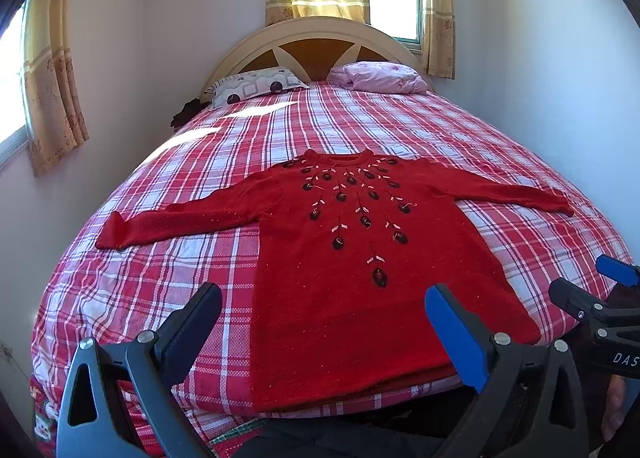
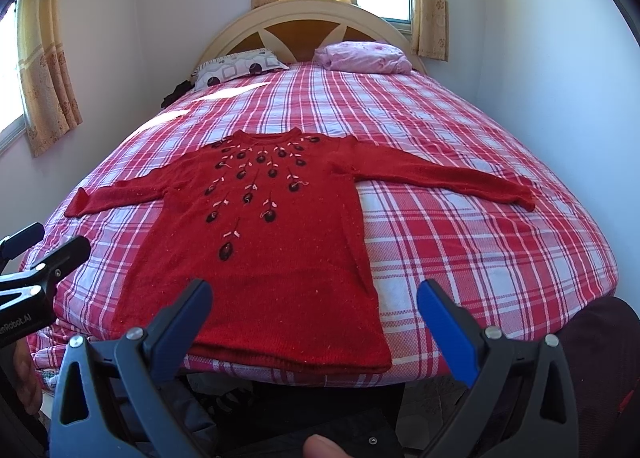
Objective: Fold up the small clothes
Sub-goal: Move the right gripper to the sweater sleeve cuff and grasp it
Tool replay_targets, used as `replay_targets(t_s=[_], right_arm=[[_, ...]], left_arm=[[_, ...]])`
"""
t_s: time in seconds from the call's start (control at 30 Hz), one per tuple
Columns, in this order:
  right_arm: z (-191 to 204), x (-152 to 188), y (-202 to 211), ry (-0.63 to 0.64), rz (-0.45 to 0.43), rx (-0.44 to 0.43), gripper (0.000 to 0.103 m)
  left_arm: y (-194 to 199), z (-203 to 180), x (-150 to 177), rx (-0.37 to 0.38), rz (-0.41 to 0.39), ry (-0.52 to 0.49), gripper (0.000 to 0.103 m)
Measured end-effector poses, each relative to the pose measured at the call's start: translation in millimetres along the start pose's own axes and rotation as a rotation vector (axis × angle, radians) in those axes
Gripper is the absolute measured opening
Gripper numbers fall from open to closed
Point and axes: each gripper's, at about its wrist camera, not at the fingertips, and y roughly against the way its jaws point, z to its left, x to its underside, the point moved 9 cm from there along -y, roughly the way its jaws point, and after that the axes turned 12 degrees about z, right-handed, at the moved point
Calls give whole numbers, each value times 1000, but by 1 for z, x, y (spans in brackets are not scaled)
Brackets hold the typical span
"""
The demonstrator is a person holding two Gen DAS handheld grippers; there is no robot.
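A small red knitted sweater (image 1: 352, 258) (image 2: 272, 250) with dark embroidered flowers lies flat and face up on the bed, both sleeves spread sideways, hem at the near edge. My left gripper (image 1: 324, 298) hovers open above the hem, nothing between its fingers. My right gripper (image 2: 314, 294) is open too, over the hem's right part, touching nothing. Each gripper shows at the edge of the other's view: the right gripper (image 1: 592, 278) at far right, the left gripper (image 2: 44, 242) at far left.
The red and white plaid bedspread (image 1: 400, 126) (image 2: 460, 218) covers the whole bed. A patterned pillow (image 1: 256, 84) and a pink bundle (image 1: 380, 76) sit by the headboard. Walls close in on both sides. A fingertip (image 2: 320, 448) shows at the bottom.
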Motion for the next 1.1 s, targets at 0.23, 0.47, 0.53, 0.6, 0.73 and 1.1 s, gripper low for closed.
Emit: replay_targets(t_s=[0.23,0.47,0.53,0.6,0.73,1.1], right_arm=[[-9,1,-22,-16,34,-37,103],[-47,-2,-55,-105,48,-82,103],[-65,-5,-65,-139,48,-68,103],[-87,-9,-78,-184,56,-52,103],[-132,-14,-102,-280,85,-27,97],[-245,-39,-136,-474,91,9,83]], left_arm=[[-32,0,3,-9,33,-16,102],[-87,15,-5,-61,77,-25,102],[-103,22,-10,-81,85,-18,102],[-119,28,-16,-93,105,-11,102],[-147,42,-35,-143,99,-7,102],[-209,77,-81,-200,118,26,102]])
